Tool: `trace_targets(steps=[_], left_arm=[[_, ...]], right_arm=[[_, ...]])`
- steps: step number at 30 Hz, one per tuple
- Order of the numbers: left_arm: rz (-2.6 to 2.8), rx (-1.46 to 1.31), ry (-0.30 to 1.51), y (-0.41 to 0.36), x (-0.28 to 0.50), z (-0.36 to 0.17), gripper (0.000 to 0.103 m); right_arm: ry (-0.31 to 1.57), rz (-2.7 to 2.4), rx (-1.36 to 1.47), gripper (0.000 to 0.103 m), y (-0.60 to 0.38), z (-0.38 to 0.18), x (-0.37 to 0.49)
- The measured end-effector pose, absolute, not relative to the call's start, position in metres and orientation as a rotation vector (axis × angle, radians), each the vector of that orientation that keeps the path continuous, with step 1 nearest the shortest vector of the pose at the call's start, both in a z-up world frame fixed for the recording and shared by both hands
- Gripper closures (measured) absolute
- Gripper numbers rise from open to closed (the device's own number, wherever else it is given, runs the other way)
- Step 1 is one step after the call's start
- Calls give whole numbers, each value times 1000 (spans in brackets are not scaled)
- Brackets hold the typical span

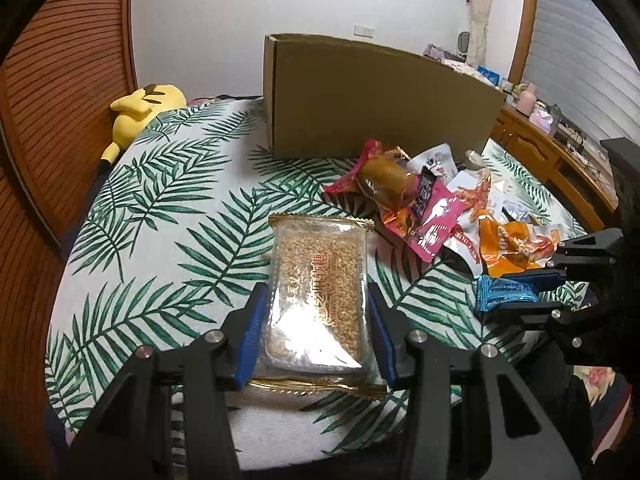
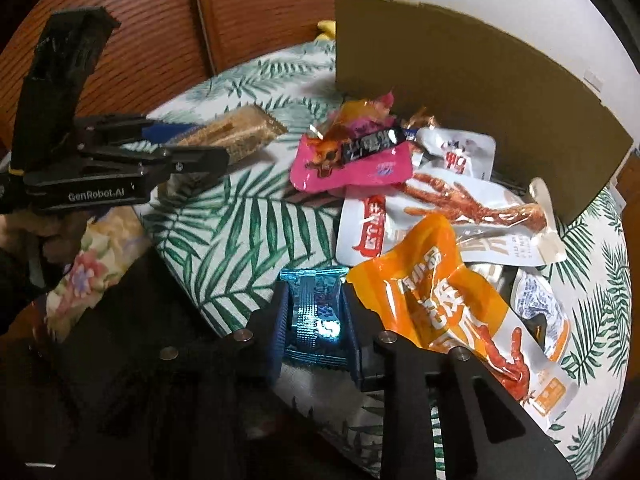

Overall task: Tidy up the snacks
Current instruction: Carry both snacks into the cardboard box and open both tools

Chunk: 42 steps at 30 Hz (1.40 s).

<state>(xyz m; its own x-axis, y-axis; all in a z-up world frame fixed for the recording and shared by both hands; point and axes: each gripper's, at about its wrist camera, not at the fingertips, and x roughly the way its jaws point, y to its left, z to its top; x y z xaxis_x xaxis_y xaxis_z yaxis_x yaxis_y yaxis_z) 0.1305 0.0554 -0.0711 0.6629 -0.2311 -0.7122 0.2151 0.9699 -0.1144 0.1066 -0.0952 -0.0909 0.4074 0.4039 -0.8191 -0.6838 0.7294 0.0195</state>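
My left gripper (image 1: 316,300) is shut on a clear sesame-candy packet (image 1: 318,280) with gold edges, held over the leaf-print table; it also shows in the right wrist view (image 2: 236,136). My right gripper (image 2: 314,304) is shut on a small blue foil snack (image 2: 314,312), which also shows at the right of the left wrist view (image 1: 506,292). A heap of snack packs lies in front of an open cardboard box (image 1: 376,96): a pink pack (image 2: 352,168), an orange pack (image 2: 448,300), and white chicken-feet packs (image 2: 460,208).
The round table wears a leaf-print cloth (image 1: 160,208). A yellow plush toy (image 1: 140,108) lies at its far left edge. Wooden louvred doors (image 1: 60,80) stand to the left, and a wooden dresser with small items (image 1: 540,120) to the right.
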Motion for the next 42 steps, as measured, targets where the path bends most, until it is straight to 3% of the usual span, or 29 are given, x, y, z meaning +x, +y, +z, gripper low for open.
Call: trace_targets(steps=[12,31,42], left_arm=[[-286,-51,701,47,137,-30,57],[-384,4,520,-2,226,48,57],[-372,17,542,-14,297,42,57]], right_arm=[[772,672,-239,79,-112,-49,118],[558,565,-165,79,-153,33,208],[553,516,-153,78,-157,34,263]])
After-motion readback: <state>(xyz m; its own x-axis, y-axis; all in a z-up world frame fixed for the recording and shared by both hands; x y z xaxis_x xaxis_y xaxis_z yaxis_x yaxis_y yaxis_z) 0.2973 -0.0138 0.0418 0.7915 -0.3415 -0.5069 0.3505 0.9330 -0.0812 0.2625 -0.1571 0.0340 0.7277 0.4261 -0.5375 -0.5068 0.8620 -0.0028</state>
